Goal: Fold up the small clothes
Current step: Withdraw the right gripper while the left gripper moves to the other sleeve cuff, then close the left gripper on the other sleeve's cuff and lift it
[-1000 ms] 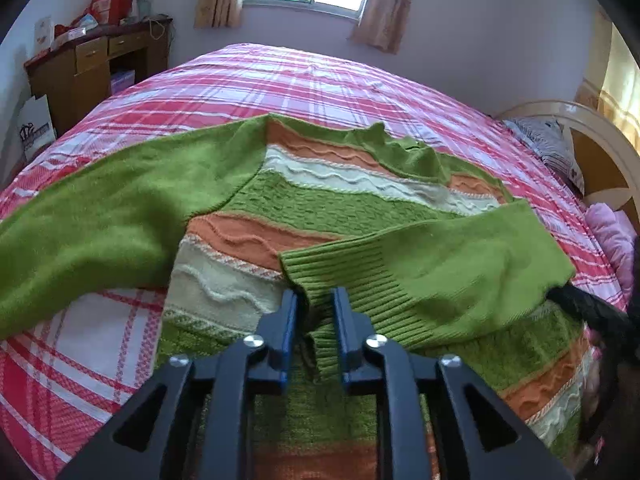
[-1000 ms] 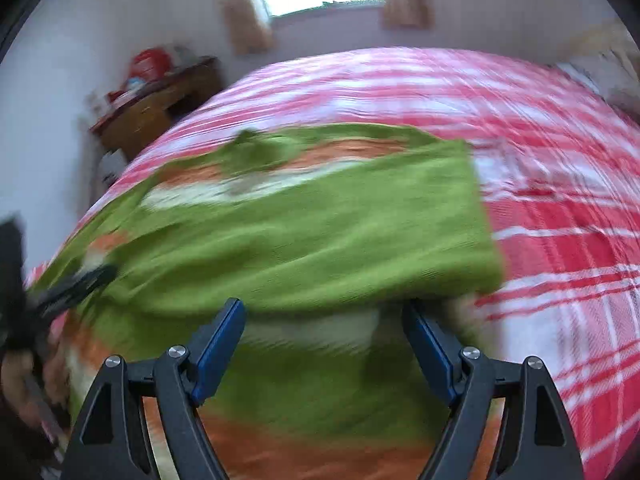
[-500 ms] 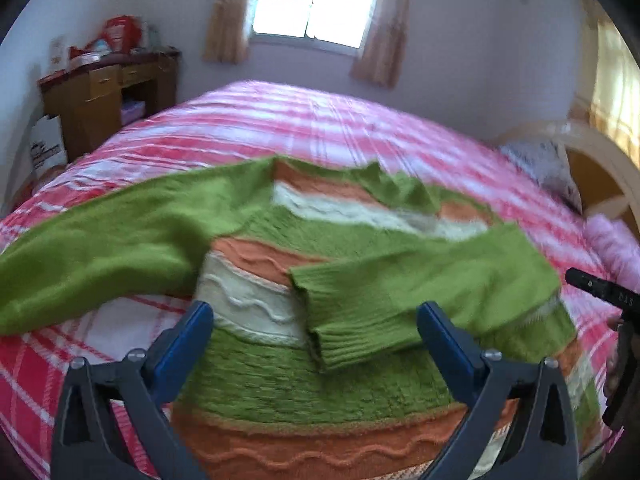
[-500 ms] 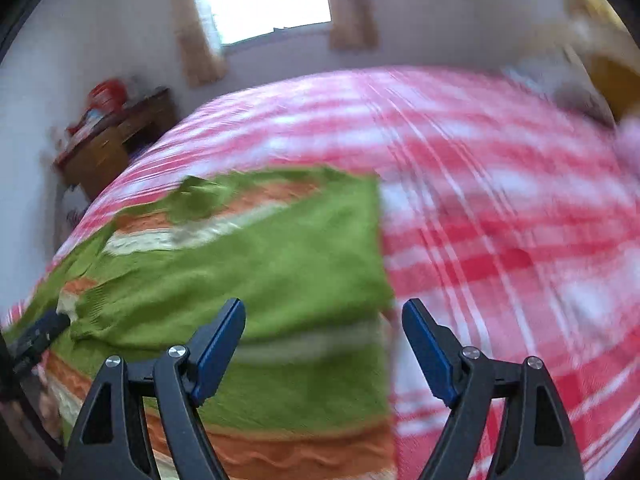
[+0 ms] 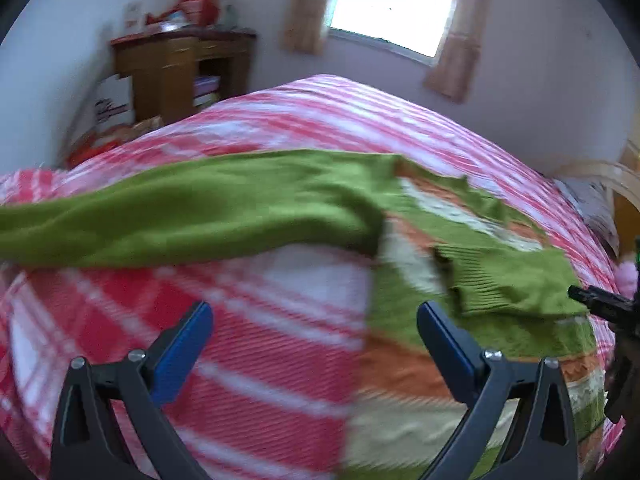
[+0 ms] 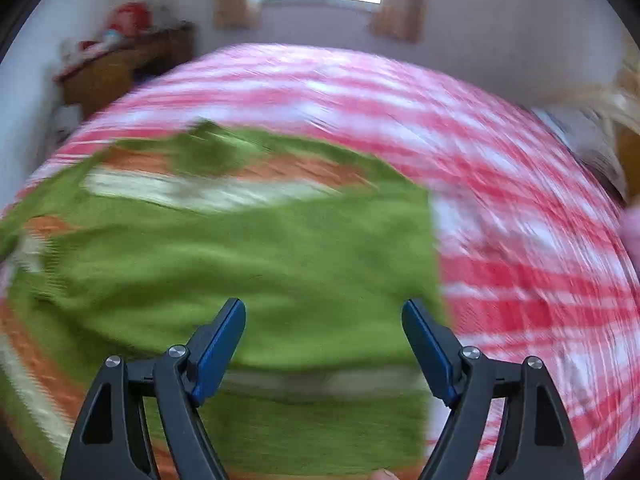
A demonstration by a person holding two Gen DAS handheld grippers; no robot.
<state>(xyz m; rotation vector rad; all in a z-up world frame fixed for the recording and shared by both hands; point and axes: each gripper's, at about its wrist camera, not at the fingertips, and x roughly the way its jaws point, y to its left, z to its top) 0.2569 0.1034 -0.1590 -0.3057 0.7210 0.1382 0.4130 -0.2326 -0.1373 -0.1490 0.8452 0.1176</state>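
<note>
A small knitted sweater point(image 5: 452, 240) with green, orange and cream stripes lies flat on the bed. One green sleeve point(image 5: 512, 280) is folded across its body. The other sleeve point(image 5: 180, 212) stretches out to the left over the bedspread. My left gripper point(image 5: 314, 336) hangs open and empty above the bedspread, left of the sweater's hem. In the right wrist view my right gripper point(image 6: 323, 328) stands open over the folded green sleeve point(image 6: 240, 264), with nothing between its fingers. The right gripper's black tip point(image 5: 600, 306) shows at the left wrist view's right edge.
The bed has a red, pink and white plaid bedspread point(image 5: 248, 328). A wooden desk point(image 5: 180, 72) with red items on top stands at the back left wall. A curtained window point(image 5: 392, 4) is behind the bed, a headboard point(image 5: 608, 176) and pillow at the right.
My left gripper let go of the folded sleeve's cuff, opened wide and swung left, so the outstretched sleeve now fills its view. The right gripper shifted over the folded sleeve, staying open.
</note>
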